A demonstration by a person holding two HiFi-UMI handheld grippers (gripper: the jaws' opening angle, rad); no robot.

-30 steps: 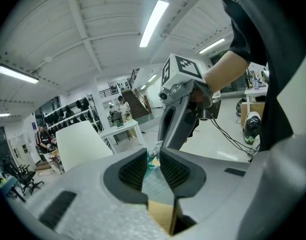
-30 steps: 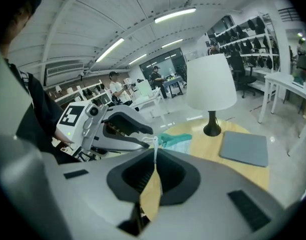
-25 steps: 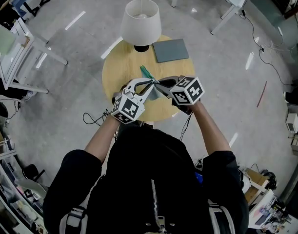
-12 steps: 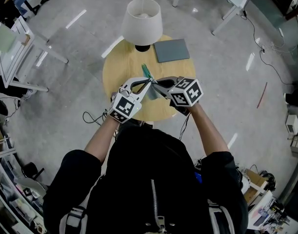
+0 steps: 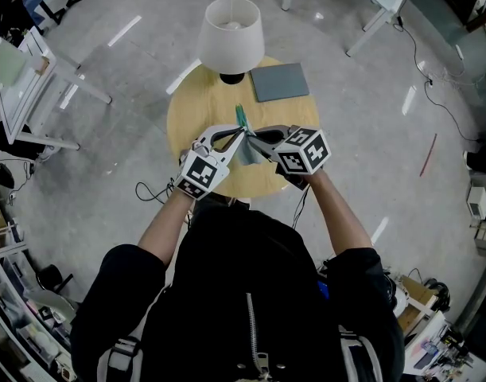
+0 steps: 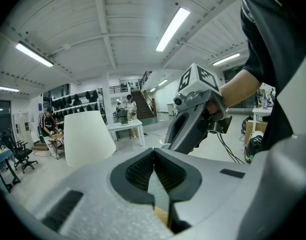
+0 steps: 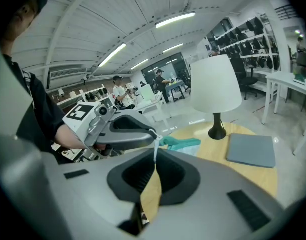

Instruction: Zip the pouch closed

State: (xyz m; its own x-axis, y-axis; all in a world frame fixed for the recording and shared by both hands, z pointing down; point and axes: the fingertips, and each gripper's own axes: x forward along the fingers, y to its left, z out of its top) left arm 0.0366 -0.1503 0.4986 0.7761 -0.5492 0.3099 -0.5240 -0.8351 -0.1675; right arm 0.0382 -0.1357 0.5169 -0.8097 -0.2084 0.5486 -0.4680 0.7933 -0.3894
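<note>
Left gripper [image 6: 153, 151] and right gripper [image 7: 155, 153] meet tip to tip over the round pale wooden table [image 5: 196, 106], the left pinched on the teal fabric pouch [image 7: 182, 143], the right clamped on its thin white tab [image 7: 154, 140]

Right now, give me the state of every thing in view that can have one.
left claw, shut on the edge of the pouch.
right claw, shut on a thin white cord that runs to the left claw's tips.
pouch, held off the table between both claws; zip open or closed cannot be told.
lamp, upright on the table.
grey pad, flat beside the lamp.
</note>
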